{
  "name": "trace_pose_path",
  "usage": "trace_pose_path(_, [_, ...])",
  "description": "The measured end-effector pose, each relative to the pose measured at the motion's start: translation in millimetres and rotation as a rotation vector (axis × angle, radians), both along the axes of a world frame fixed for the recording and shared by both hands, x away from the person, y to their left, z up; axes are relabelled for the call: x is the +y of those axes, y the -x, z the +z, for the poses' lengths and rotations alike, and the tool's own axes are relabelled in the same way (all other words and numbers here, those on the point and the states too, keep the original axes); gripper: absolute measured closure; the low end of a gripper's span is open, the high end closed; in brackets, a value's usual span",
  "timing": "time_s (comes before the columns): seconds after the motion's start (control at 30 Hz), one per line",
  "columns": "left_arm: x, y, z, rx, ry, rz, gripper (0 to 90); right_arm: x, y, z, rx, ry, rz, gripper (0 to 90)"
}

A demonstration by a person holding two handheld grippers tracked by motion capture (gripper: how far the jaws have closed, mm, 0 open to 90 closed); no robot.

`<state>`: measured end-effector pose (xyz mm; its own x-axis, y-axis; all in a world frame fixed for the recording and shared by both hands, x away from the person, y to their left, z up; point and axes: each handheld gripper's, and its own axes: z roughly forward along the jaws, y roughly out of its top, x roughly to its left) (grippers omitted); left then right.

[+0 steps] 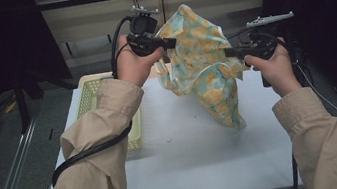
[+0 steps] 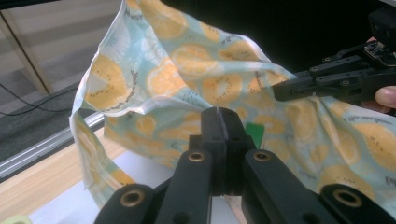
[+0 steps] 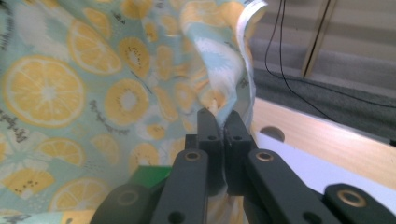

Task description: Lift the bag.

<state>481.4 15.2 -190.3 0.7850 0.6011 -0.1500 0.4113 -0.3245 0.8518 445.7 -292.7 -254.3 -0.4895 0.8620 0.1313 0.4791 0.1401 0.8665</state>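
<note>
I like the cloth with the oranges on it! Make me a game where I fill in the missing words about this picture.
1. The cloth is printed with slices of orange ____.
2. Both the left gripper and the right gripper are ____ on the cloth.
3. The cloth hangs in the air above the white ____.
4. Under the person's left sleeve sits a pale yellow ____.

Missing words: fruit; shut; table; basket
</note>
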Motion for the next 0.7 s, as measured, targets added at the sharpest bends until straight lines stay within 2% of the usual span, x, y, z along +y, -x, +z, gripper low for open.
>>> trace_pose_path(0.1, [0.5, -2.2, -4.0, 0.017, 0.014, -0.010, 90.0, 4.0, -0.3, 2.0, 0.003, 0.008, 0.015, 88.6])
trace_pose_path(0.23, [3.9, -1.5, -9.7, 0.017, 0.001, -0.015, 90.0, 10.7, -1.4, -2.8, 0.016, -0.016, 0.043, 87.2])
trace_pose_path(0.27, [5.8, -1.1, -11.3, 0.023, -0.006, -0.022, 90.0, 13.3, -1.3, -4.1, 0.017, -0.020, 0.052, 83.6])
trace_pose_path(0.3, [7.8, -0.8, -13.4, 0.021, -0.006, -0.033, 89.5, 15.9, -1.0, -5.2, 0.013, -0.031, 0.058, 73.6])
trace_pose_path(0.33, [10.0, -0.3, -15.0, 0.025, -0.007, -0.025, 80.3, 18.7, -0.6, -5.9, 0.014, -0.055, 0.060, 57.3])
trace_pose_path(0.37, [12.8, -0.1, -16.6, 0.036, 0.001, -0.011, 59.8, 21.2, -0.1, -6.7, 0.024, -0.077, 0.062, 42.1])
trace_pose_path(0.4, [16.8, 1.5, -17.9, 0.044, 0.015, -0.007, 45.0, 23.6, 0.9, -7.4, 0.036, -0.085, 0.062, 32.3])
trace_pose_path(0.43, [21.1, 3.6, -19.5, 0.032, 0.025, -0.024, 40.3, 25.8, 3.5, -7.7, 0.028, -0.073, 0.055, 26.4])
trace_pose_path(0.47, [24.6, 6.6, -21.4, 0.013, 0.019, -0.033, 35.4, 27.5, 6.8, -8.5, 0.014, -0.057, 0.056, 21.7])
trace_pose_path(0.53, [32.8, 12.9, -26.9, 0.005, 0.009, -0.029, 20.2, 29.7, 13.0, -11.0, 0.021, -0.053, 0.075, 11.0])
trace_pose_path(0.63, [47.1, 23.4, -37.7, -0.002, -0.003, -0.059, 14.1, 29.0, 23.5, -16.9, 0.016, -0.041, 0.090, 10.0])
trace_pose_path(0.7, [57.8, 30.5, -46.3, 0.003, 0.010, -0.067, 9.1, 27.2, 30.2, -22.3, 0.018, -0.047, 0.096, 11.1])
